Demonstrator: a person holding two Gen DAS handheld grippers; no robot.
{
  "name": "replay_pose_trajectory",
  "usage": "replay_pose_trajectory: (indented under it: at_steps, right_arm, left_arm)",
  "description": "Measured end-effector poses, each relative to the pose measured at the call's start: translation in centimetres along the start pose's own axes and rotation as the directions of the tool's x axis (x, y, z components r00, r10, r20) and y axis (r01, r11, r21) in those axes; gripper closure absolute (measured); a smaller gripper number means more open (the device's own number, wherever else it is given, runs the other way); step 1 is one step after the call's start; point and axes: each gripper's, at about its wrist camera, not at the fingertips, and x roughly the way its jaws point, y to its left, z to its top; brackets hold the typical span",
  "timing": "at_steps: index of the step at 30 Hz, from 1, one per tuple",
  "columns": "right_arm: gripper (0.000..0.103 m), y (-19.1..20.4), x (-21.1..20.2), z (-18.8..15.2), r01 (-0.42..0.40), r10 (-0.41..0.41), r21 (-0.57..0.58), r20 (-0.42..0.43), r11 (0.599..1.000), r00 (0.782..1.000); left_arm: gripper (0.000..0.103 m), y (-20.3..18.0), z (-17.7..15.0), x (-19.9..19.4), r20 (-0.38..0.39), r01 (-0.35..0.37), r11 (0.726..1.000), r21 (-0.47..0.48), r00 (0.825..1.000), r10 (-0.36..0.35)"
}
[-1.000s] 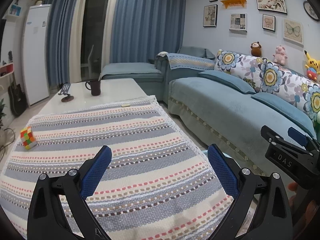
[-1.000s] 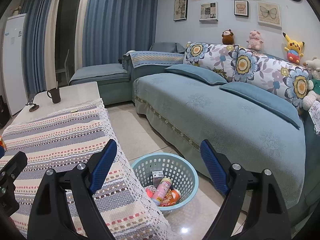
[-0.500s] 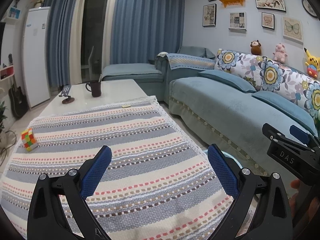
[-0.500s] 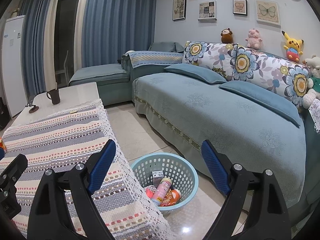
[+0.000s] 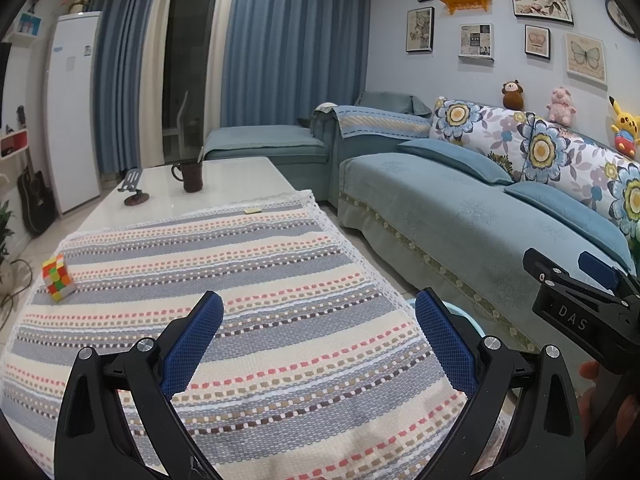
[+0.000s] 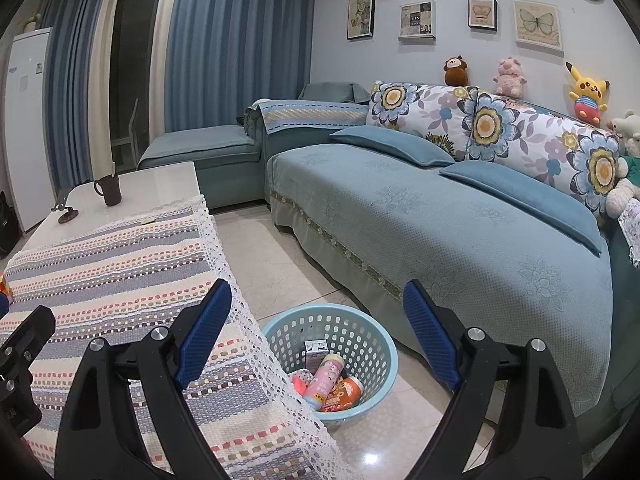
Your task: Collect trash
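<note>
A light blue basket (image 6: 370,330) stands on the floor between the table and the sofa. It holds a pink bottle (image 6: 324,378), an orange packet (image 6: 344,394) and a small white carton (image 6: 316,350). My right gripper (image 6: 316,312) is open and empty, held above the basket. My left gripper (image 5: 320,320) is open and empty over the striped tablecloth (image 5: 200,272). A small yellow scrap (image 5: 253,210) lies at the cloth's far edge. The right gripper's body (image 5: 580,312) shows at the right of the left wrist view.
A colourful puzzle cube (image 5: 58,283) sits on the cloth at the left. A dark mug (image 5: 191,176) and a phone stand (image 5: 134,190) sit on the white table's far end. A blue sofa (image 6: 440,220) runs along the right, with tiled floor (image 6: 272,252) between.
Both grippers have risen and drifted slightly, so the views shift a little. Both stay open and empty.
</note>
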Motion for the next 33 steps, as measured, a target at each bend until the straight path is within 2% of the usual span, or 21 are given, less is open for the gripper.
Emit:
replay_pose_trajectory:
  at_steps: [8,33]
  right_arm:
    - [0.02,-0.01,0.04,0.01,0.0,0.0,0.003,-0.001,1.0,1.0]
    - [0.02,-0.23,0.32,0.03,-0.001,0.001,0.0,-0.006,1.0,1.0]
  left_arm:
    - [0.009,0.31,0.05,0.0,-0.006,0.011,1.0,-0.023,1.0,-0.011]
    - [0.009,-0.46,0.06,0.01,-0.003,-0.006,1.0,0.013,1.0,0.006]
